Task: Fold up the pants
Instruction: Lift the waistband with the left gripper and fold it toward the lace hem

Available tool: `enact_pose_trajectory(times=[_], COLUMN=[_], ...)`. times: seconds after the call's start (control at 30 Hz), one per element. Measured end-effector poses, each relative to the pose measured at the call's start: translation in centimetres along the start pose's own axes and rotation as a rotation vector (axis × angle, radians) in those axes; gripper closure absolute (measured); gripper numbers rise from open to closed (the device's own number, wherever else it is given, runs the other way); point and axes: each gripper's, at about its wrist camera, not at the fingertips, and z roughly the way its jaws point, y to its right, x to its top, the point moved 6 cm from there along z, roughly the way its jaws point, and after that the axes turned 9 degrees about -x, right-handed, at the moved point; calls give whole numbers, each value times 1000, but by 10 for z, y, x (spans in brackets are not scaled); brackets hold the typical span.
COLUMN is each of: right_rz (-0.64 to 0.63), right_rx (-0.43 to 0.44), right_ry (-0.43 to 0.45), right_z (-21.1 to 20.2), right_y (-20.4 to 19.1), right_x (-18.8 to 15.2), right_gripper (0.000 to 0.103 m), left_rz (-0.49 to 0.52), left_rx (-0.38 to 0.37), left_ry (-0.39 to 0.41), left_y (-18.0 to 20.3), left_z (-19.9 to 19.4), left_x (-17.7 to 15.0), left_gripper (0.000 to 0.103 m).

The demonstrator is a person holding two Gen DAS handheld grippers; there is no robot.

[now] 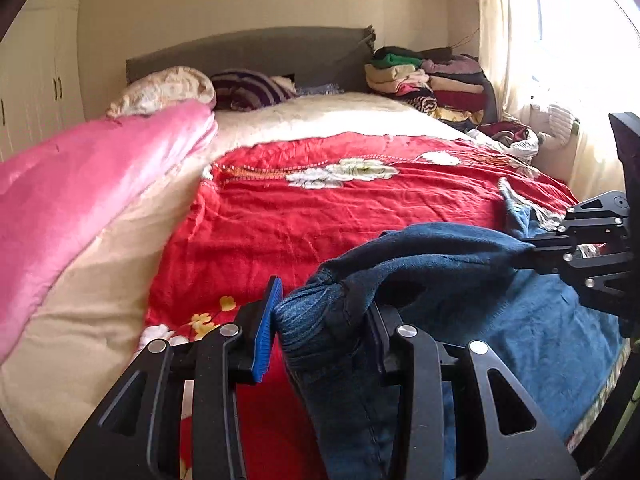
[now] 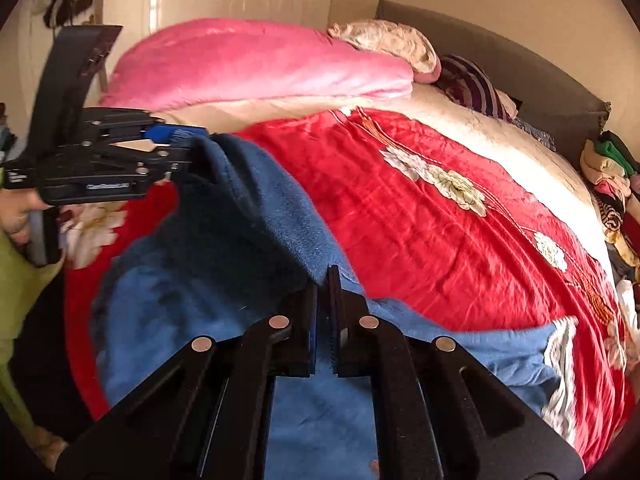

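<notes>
I have both grippers on the jeans (image 1: 420,264), which lie over the red floral bedspread (image 1: 320,216) at the near edge of the bed (image 1: 120,280), and I judge the fold is under way but not finished: one end of the denim is lifted off the bed and slung between my two tools, while the rest, showing a fleecy blue lining, lies spread flat below. That raised end has yet to be carried over and laid down, and any further folds and smoothing remain. My left gripper (image 1: 320,328) sits low, pointing up the bed toward the headboard; its fingers are clamped on a thick bunch of denim, the blue pad (image 1: 266,332) pressed against the cloth on one side. My right gripper (image 2: 323,312) points across the bed from the other side, and its fingers are closed nearly together on a thin edge of the blue fabric. From the right wrist view, the left gripper comes in level from the side with the jeans draping down from its tip. A pink blanket (image 2: 256,64) is bunched at the far side and a pile of clothes (image 1: 432,80) sits by the headboard, both well apart from my work.
</notes>
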Motion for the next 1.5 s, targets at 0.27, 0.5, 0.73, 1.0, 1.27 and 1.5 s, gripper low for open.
enact_pose_trajectory(times=[0.27, 0.5, 0.73, 1.0, 1.27, 1.5], right_rz=[-6, -12, -44, -59, -48, 19], right_rx=[50, 81, 110, 116, 146, 161], right_ry=[-3, -24, -62, -85, -111, -80], right_z=[-44, -65, -67, -64, -54, -75], right_y=[-37, -60, -92, -104, -112, -96], right_x=[-43, -76, -104, -120, -129, -125], right_gripper=[102, 102, 102, 101, 98, 90], left_rz=[-23, 28, -23, -134, -193, -117], left_rx=[-62, -63, -50, -5, -120, -31], left_ry=[1, -90, -177, -198, -34, -221], left_y=[26, 45, 42, 20, 40, 63], left_z=[-47, -58, -61, -88, -105, -30], left_x=[-45, -81, -117, -140, -79, -108], left_gripper=[66, 65, 60, 50, 51, 52])
